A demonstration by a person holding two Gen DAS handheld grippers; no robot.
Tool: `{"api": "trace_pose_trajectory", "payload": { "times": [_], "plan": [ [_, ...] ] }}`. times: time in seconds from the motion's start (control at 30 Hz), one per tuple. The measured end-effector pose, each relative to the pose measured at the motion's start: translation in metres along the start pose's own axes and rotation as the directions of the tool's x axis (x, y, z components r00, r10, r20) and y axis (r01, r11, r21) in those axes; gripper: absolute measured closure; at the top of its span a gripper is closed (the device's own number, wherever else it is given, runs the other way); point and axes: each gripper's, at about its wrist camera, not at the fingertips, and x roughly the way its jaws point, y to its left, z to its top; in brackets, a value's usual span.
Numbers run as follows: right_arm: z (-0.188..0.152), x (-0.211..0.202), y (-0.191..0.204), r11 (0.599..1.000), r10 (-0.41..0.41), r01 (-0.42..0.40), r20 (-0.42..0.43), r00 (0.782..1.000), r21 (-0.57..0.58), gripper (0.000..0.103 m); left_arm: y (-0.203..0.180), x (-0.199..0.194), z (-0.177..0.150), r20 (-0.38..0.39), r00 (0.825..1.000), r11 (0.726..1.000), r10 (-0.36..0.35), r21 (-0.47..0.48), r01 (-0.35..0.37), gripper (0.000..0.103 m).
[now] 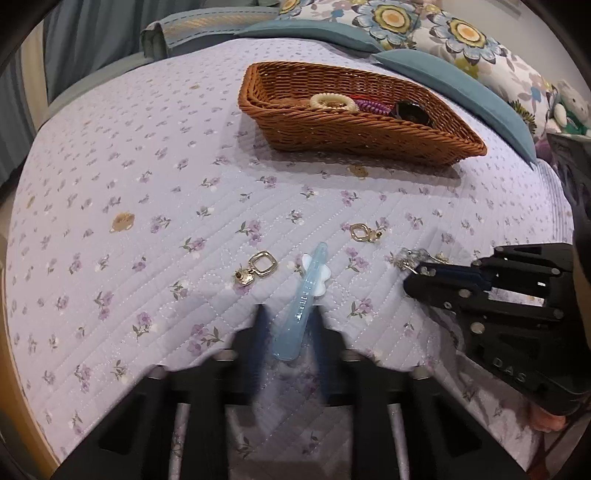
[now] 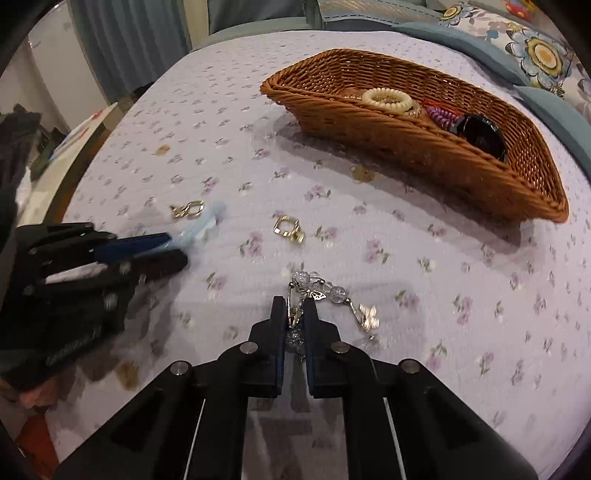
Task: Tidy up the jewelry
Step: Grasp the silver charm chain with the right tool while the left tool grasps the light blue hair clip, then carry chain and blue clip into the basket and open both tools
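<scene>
On the bed, the lilac flowered quilt (image 1: 147, 155) carried the loose jewelry in a near row, with the basket farther back.

Going from the left in the left wrist view, a gold earring (image 1: 257, 266) with a square hoop lay flat on the quilt. Just right of it lay a pale blue hair clip (image 1: 303, 299) with a white flower on it, its near end between the fingers of the left tool (image 1: 290, 321). Those fingers looked blurred; they had closed in on the clip from both sides, clamped on it. Farther right and a little farther back lay a second gold earring (image 1: 364, 233), apart from the clip.

At the right, the right tool (image 2: 295, 314) was pinched together on a silver bracelet (image 2: 325, 295) with clear beads and butterfly charms. Part of the chain ran between the fingers, and the rest trailed to the right on the quilt.

The brown wicker basket (image 1: 332, 140) sat at the far right of the quilt, well apart from both tools. Inside it, from left to right, were a cream spiral hair tie (image 1: 332, 100), a purple spiral hair tie (image 1: 371, 107) touching it, and a round black thing (image 1: 410, 112) against the right end; what that thing was could not be told. Blue and flowered pillows (image 1: 424, 33) lay behind the basket.
</scene>
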Motion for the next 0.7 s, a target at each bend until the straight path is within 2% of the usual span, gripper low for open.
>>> {"api": "trace_pose_trajectory", "payload": {
  "times": [0.17,0.23,0.33,0.47,0.7],
  "plan": [
    [-0.007,-0.019,-0.003,0.992,0.118,-0.119,0.026,0.993,0.047,0.093,0.002,-0.004,0.0,0.017,1.0,1.0,-0.009,-0.012,0.01,0.091],
    [-0.006,-0.036,-0.012,0.977,0.182,-0.189,0.075,0.981,0.097,0.093,0.003,-0.008,0.0,0.031,0.999,0.999,-0.024,-0.024,0.025,0.091],
    [-0.004,-0.062,-0.025,0.955,0.233,-0.255,0.147,0.961,0.15,0.093,0.008,-0.018,0.002,0.063,0.995,0.995,-0.081,-0.054,0.085,0.091],
    [0.001,-0.088,-0.045,0.935,0.248,-0.291,0.214,0.945,0.2,0.093,0.004,-0.032,0.006,0.114,0.986,0.991,-0.118,-0.042,0.124,0.091],
    [0.026,-0.121,-0.068,0.95,0.162,-0.229,0.291,0.943,0.213,0.093,-0.011,-0.06,0.028,0.181,0.972,0.988,-0.152,0.018,0.151,0.091]
  ]
}}
